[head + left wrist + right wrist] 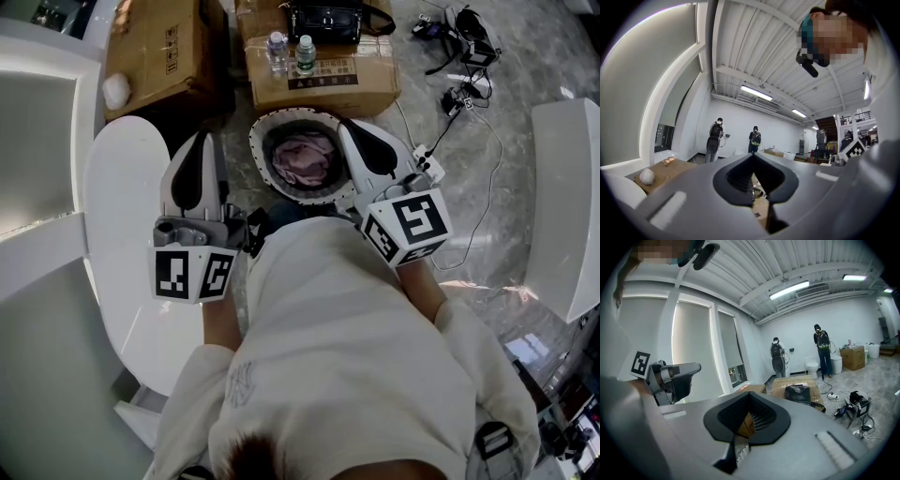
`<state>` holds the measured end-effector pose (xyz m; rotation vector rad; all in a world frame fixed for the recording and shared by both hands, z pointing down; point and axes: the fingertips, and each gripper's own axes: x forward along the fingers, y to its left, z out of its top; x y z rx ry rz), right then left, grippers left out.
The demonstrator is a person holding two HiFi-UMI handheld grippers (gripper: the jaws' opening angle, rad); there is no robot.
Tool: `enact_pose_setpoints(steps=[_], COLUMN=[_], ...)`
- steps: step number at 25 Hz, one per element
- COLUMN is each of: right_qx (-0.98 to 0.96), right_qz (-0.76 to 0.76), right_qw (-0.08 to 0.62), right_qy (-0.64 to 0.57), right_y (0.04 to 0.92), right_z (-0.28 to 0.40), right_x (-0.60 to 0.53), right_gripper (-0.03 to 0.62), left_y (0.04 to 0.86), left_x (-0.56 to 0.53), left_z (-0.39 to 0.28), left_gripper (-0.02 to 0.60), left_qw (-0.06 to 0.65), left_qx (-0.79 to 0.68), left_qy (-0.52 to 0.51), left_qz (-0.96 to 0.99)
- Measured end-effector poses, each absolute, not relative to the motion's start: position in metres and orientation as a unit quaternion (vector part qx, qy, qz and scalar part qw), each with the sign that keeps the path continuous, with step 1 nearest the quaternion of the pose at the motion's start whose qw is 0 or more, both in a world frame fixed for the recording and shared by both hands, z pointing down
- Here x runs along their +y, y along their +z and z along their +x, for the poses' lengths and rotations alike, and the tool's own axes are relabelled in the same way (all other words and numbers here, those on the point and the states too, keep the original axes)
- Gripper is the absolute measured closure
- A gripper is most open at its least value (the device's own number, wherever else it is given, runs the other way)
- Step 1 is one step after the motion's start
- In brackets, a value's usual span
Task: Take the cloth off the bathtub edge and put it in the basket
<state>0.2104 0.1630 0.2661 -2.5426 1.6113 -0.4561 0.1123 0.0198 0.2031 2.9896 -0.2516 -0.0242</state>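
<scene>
Left gripper [202, 141] and right gripper [347, 127], jaws closed and empty, flank the basket [256, 148]; the pink cloth [305, 157] lies inside, between their tips.

Basket [257, 148] near rim hidden behind right gripper [349, 127] and person's shirt [337, 319]; cloth [305, 157] inside is bunched, full extent unclear. Bathtub [122, 187] edge partly covered by left gripper [201, 141] and left arm [217, 328]. Left cardboard box [155, 47] cut by top edge. Bottle [306, 54] label too small to read. Black floor gear [469, 42] unidentifiable.
</scene>
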Motion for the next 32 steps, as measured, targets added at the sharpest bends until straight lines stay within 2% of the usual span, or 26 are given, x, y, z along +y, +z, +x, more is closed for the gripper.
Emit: enact_pose_setpoints(steps=[32], right_qx=[0.528], right_qz=[-0.835], right_qw=[0.049], right_qy=[-0.146], right_y=[0.2683], right_z=[0.2114], right_x=[0.1601], right_gripper=[0.595], left_y=[0.2073], left_x=[0.0155], left_z=[0.114], left_gripper=[0.532], left_qw=[0.068], left_qx=[-0.081], left_qy=[-0.003], left_qz=[0.994])
